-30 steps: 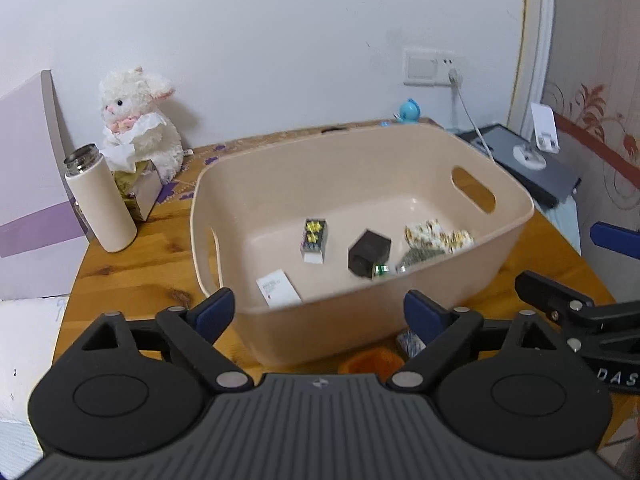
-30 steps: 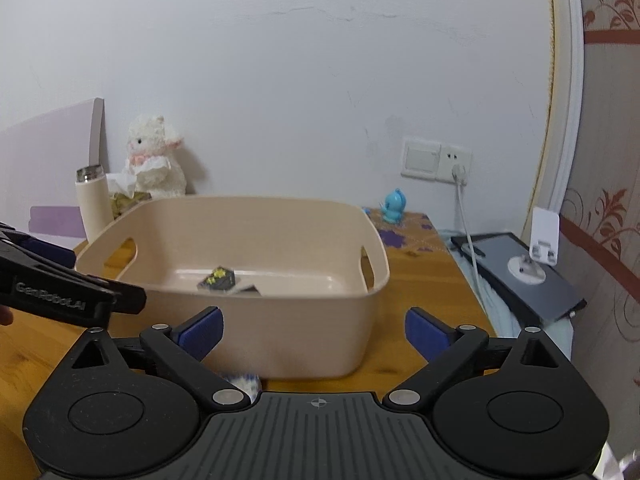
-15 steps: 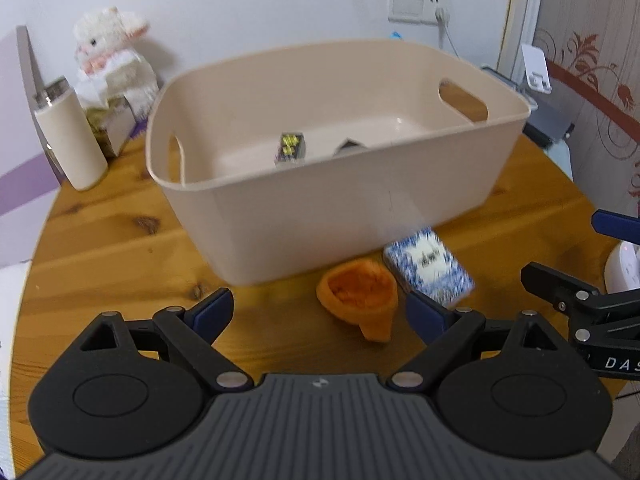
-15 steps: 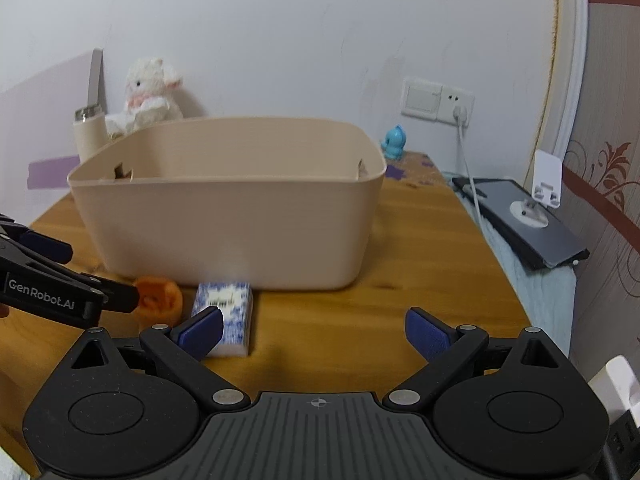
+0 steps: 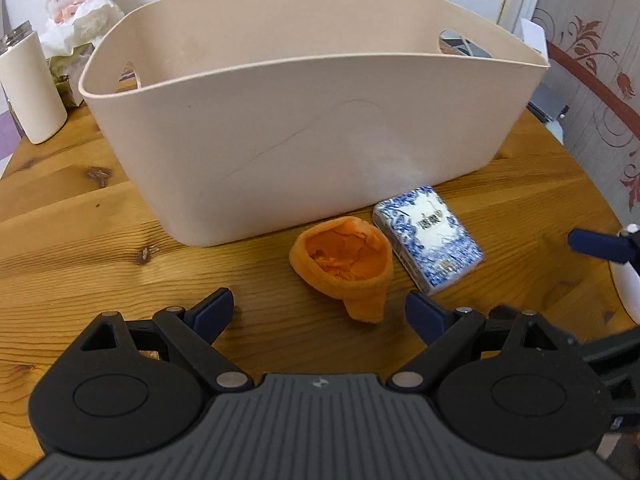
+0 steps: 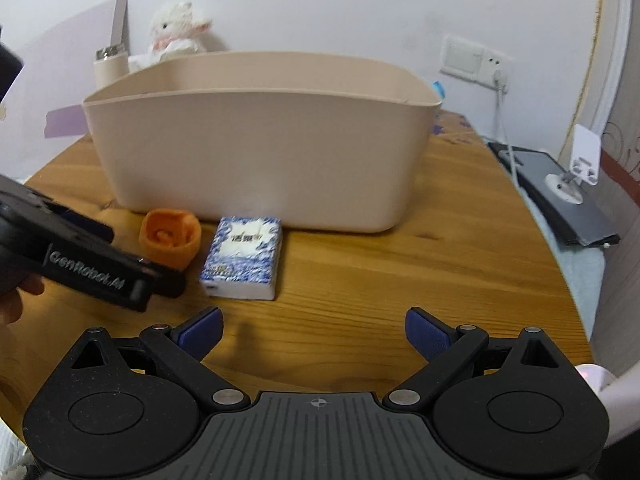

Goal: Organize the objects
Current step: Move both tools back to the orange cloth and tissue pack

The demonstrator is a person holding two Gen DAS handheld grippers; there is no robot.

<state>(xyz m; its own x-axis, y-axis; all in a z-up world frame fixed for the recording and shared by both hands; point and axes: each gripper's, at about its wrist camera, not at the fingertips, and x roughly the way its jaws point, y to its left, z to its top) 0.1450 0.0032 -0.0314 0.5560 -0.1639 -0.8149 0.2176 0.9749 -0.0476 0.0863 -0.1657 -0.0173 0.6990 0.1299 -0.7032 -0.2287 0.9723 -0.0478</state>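
An orange soft cup-shaped thing (image 5: pixel 344 264) lies on the wooden table (image 5: pixel 80 216) in front of a beige plastic bin (image 5: pixel 304 128). A blue-and-white tissue pack (image 5: pixel 426 238) lies just right of it. My left gripper (image 5: pixel 320 312) is open, low over the table, just short of the orange thing. My right gripper (image 6: pixel 314 332) is open and empty, a little behind the tissue pack (image 6: pixel 244 256). The orange thing (image 6: pixel 170 236), the bin (image 6: pixel 260 140) and the left gripper's body (image 6: pixel 80 268) also show in the right wrist view. The bin's contents are hidden.
A white flask (image 5: pixel 30 84) and a plush lamb (image 5: pixel 84 4) stand left of and behind the bin. A wall socket with a cable (image 6: pixel 496 64) and a dark tablet with a white stand (image 6: pixel 560 196) are at the right.
Both grippers have dropped from above the bin to low over the table and moved closer to the orange thing and the tissue pack. The bin's inside has gone out of sight.
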